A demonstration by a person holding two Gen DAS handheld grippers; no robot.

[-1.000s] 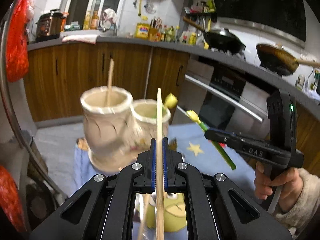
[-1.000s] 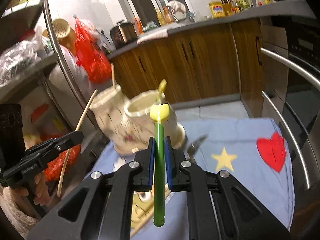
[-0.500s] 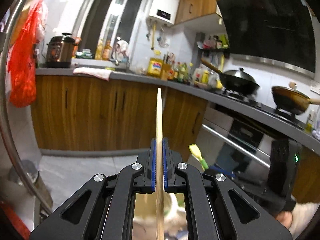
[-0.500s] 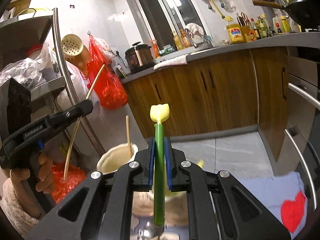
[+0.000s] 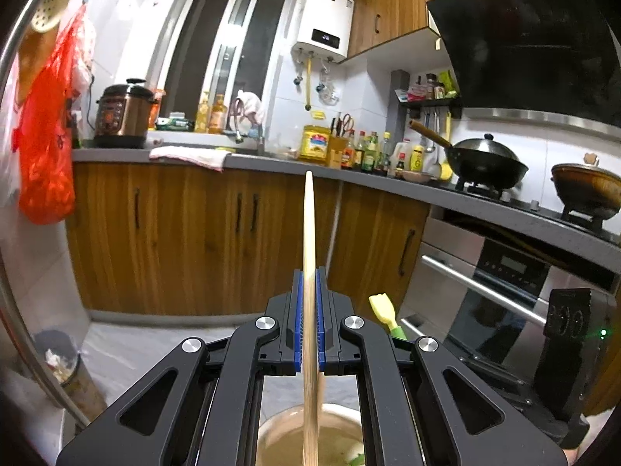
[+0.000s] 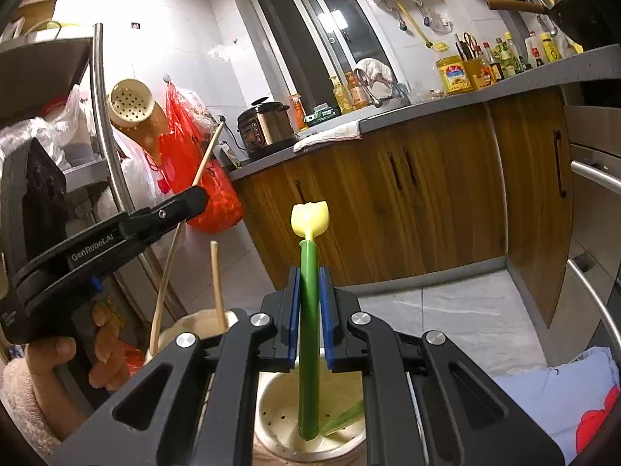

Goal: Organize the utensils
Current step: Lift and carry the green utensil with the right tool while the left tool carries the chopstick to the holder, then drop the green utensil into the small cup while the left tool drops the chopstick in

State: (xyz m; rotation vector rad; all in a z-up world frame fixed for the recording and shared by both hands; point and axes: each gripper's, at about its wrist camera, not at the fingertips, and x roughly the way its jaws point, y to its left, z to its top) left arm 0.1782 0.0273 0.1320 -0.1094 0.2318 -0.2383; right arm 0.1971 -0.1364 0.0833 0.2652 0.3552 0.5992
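Green utensil (image 6: 308, 310) upright above holder rim (image 6: 271, 392), in right tool (image 6: 309, 303).

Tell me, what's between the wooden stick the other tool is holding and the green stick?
In the right wrist view, one more wooden chopstick stands in the left cup, between the held chopstick and the green utensil.

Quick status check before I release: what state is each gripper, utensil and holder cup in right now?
left gripper: shut on the wooden chopstick.
wooden chopstick: upright, lower end inside the left holder cup.
left holder cup: upright, already holding another chopstick.
right gripper: shut on the green utensil.
green utensil: upright, yellow tip up, lower end inside the right holder cup.
right holder cup: upright, another green piece inside.
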